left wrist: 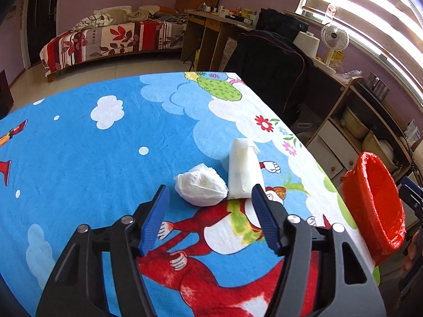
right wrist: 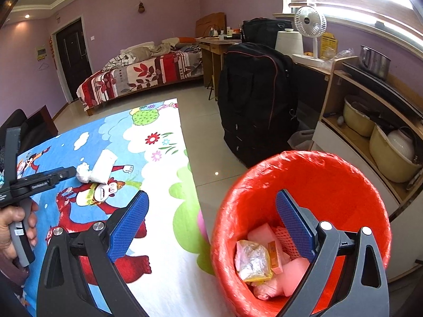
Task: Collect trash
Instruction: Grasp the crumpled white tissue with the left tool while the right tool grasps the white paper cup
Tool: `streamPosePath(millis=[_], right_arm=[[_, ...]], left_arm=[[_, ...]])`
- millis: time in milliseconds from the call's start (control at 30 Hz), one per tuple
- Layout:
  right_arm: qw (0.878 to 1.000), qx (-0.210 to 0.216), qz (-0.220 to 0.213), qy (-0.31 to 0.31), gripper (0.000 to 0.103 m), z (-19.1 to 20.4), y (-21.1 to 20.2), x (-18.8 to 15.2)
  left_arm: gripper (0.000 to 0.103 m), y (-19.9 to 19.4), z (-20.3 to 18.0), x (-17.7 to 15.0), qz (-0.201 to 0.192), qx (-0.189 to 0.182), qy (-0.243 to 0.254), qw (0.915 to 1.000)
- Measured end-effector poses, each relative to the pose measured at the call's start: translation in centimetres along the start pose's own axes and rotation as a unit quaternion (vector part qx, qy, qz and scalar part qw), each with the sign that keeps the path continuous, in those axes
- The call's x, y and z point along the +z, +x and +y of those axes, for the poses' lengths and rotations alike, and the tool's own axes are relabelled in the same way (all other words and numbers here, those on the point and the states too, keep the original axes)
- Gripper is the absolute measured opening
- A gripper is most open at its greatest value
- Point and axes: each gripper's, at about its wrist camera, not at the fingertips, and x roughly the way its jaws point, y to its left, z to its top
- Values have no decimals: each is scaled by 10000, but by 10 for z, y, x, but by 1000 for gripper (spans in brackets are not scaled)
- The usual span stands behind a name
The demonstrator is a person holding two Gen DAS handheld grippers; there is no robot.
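Left gripper [left wrist: 210,198], jaws spread and gripping nothing, is hovering low center over the cartoon cloth [left wrist: 79,145], just short of a crumpled white wad [left wrist: 201,189] touching a white packet [left wrist: 244,171]. Right gripper [right wrist: 211,224] is hanging spread and unladen at the red-lined bin [right wrist: 343,185], lower right, with wrappers [right wrist: 253,261] lying inside.

The bench [left wrist: 79,145] is covered by a matt, slightly napped printed cloth. A crumpled white wad [left wrist: 201,189] of thin, wrinkled paper or film is seen beside a flat packet [left wrist: 244,170] of smooth, translucent white plastic. The bin [right wrist: 304,179] is lined with glossy, crinkled red plastic film. The fingers [left wrist: 156,222] of the left hand-held gripper [left wrist: 211,220] are faced with ribbed blue pads, set on matt black plastic with shiny metal pins.
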Motion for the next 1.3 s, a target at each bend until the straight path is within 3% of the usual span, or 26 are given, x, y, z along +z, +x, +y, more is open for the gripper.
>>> streamPosePath(millis=[233, 367, 633, 1300], right_arm=[[9999, 146, 48, -57, 91, 16, 14, 7], [9996, 238, 77, -120, 91, 29, 22, 9], [9991, 372, 112, -180, 91, 55, 38, 14], [9952, 752, 564, -275, 91, 150, 111, 25]], left_arm=[[51, 22, 7, 5, 194, 24, 39, 9998], [42, 34, 7, 5, 346, 75, 114, 9993], [34, 37, 4, 4, 343, 147, 335, 9987], [33, -16, 39, -6, -69, 193, -76, 9998]])
